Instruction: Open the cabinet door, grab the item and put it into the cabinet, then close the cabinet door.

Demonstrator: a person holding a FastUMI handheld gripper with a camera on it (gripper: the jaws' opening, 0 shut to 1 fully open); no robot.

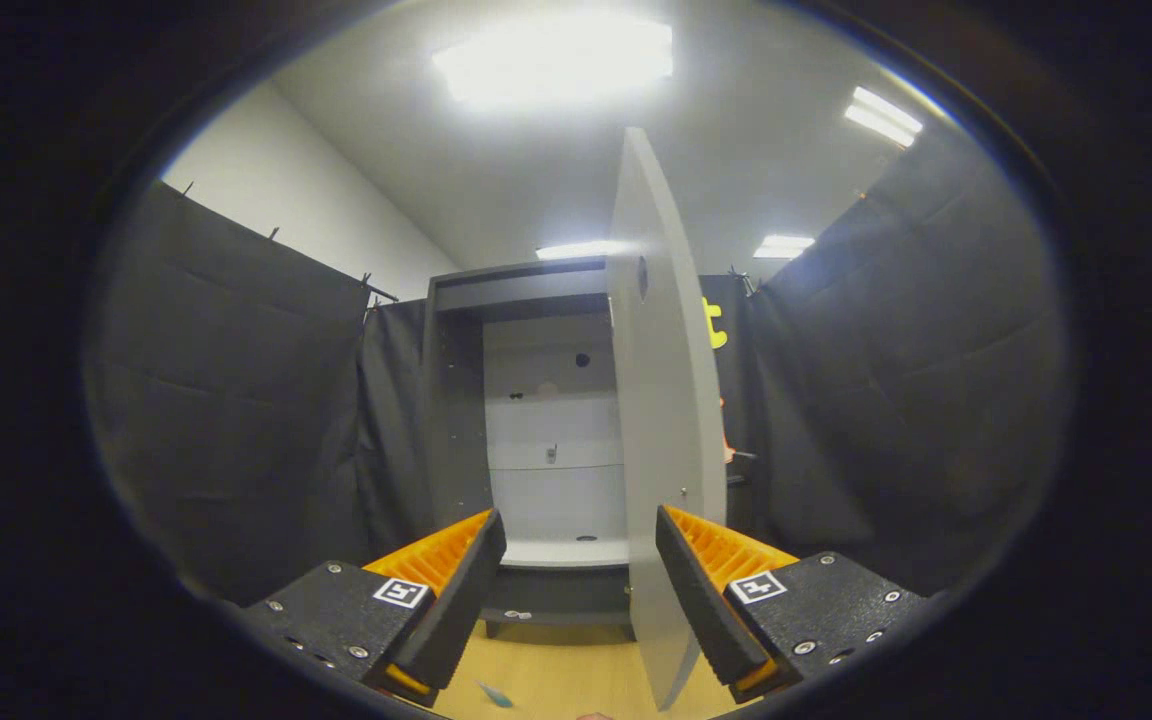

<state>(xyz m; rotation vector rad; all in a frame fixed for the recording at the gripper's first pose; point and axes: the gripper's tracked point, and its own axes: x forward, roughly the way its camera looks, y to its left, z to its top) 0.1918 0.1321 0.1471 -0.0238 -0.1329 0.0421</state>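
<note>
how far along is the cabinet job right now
Done: the cabinet door stands swung open, edge-on just ahead of the fingers, showing the cabinet interior. In hand: nothing; the gripper is open and empty, its right finger beside the door edge. Left: grabbing the item, placing it inside, closing the door.

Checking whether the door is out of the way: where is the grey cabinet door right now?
In the gripper view, the grey cabinet door stands swung open, edge-on, just ahead of the open gripper, nearer its right finger, beside the dark cabinet opening.

Wooden floor [556, 670] carries grey cabinet [536, 590]; small blue item [496, 695] nearby.
</note>
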